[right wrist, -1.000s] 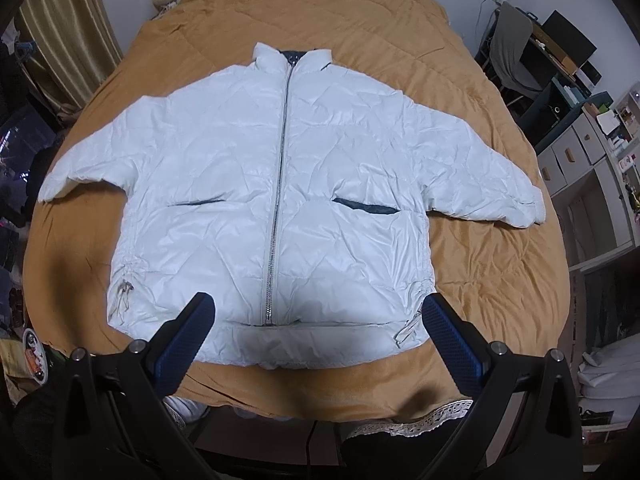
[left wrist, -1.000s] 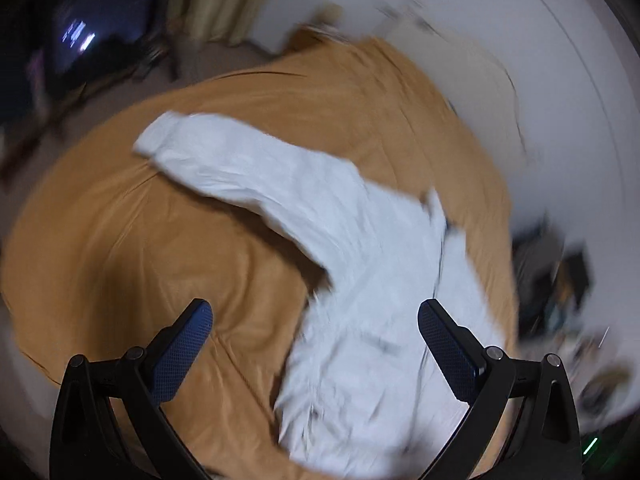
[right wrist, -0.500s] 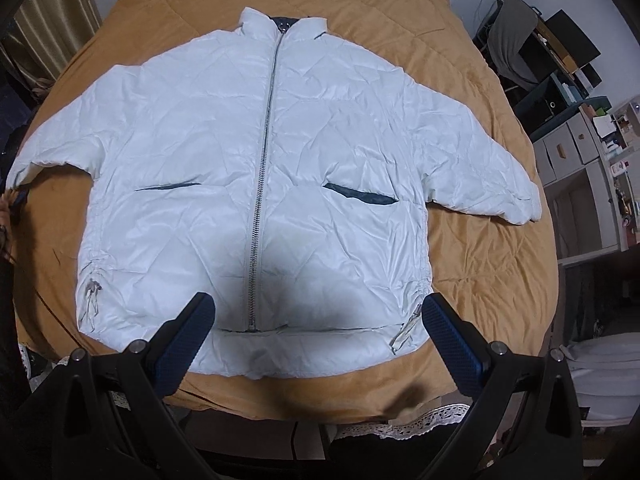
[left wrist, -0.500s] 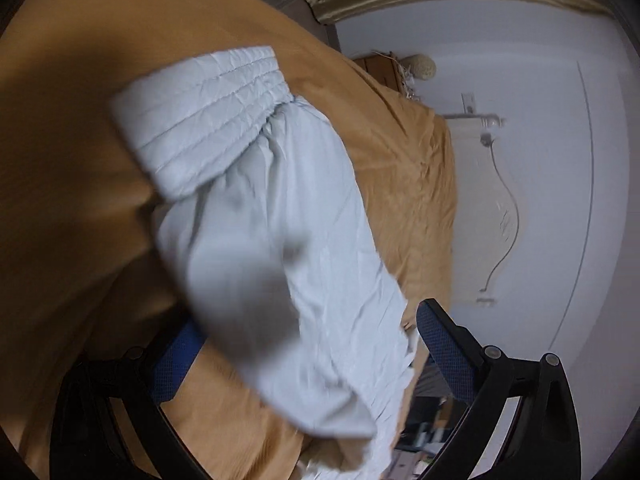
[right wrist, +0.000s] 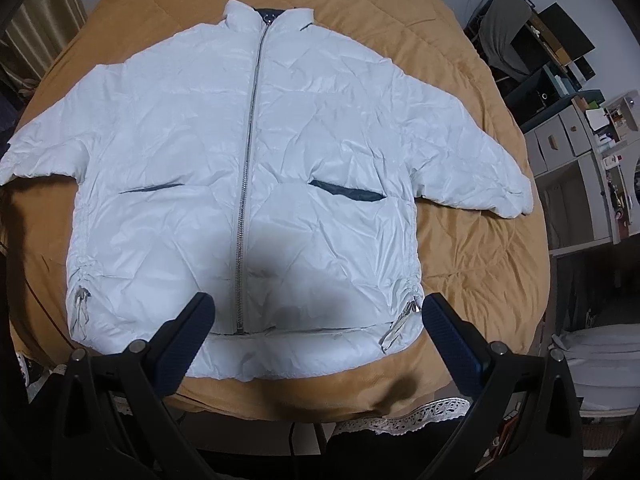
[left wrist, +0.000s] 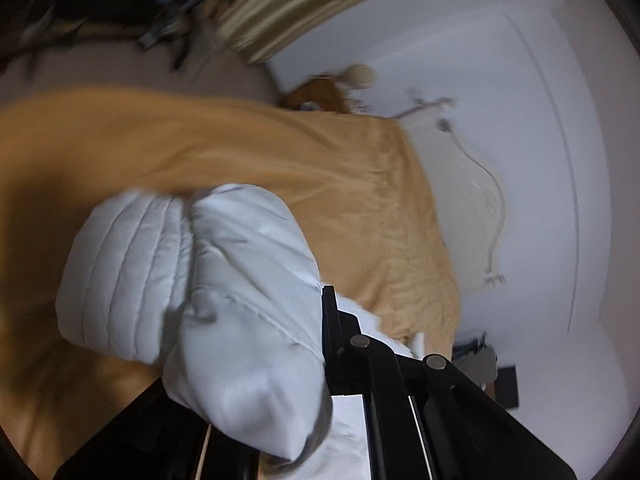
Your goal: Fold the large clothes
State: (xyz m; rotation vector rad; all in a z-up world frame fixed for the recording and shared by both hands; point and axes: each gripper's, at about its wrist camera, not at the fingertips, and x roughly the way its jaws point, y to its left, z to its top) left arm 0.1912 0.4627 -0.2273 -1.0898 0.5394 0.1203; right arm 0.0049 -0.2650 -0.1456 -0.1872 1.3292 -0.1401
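A white puffer jacket (right wrist: 248,184) lies zipped and face up on the bed, both sleeves spread out. My right gripper (right wrist: 320,320) is open and empty, hovering above the jacket's hem near the bed's front edge. In the left wrist view my left gripper (left wrist: 280,392) is shut on the jacket's left sleeve (left wrist: 224,280) near its ribbed cuff (left wrist: 120,280). The puffy fabric bulges between the jaws and hides the left finger.
The orange bedspread (right wrist: 472,264) covers the whole bed. Shelves and drawers (right wrist: 576,136) stand at the right. A curtain (left wrist: 304,4) and white wall (left wrist: 520,120) lie behind the bed's head. White bedding (right wrist: 600,368) sits low at the right.
My left gripper swung to the left sleeve end and closed on it. My right gripper moved slightly closer over the hem and stayed open.
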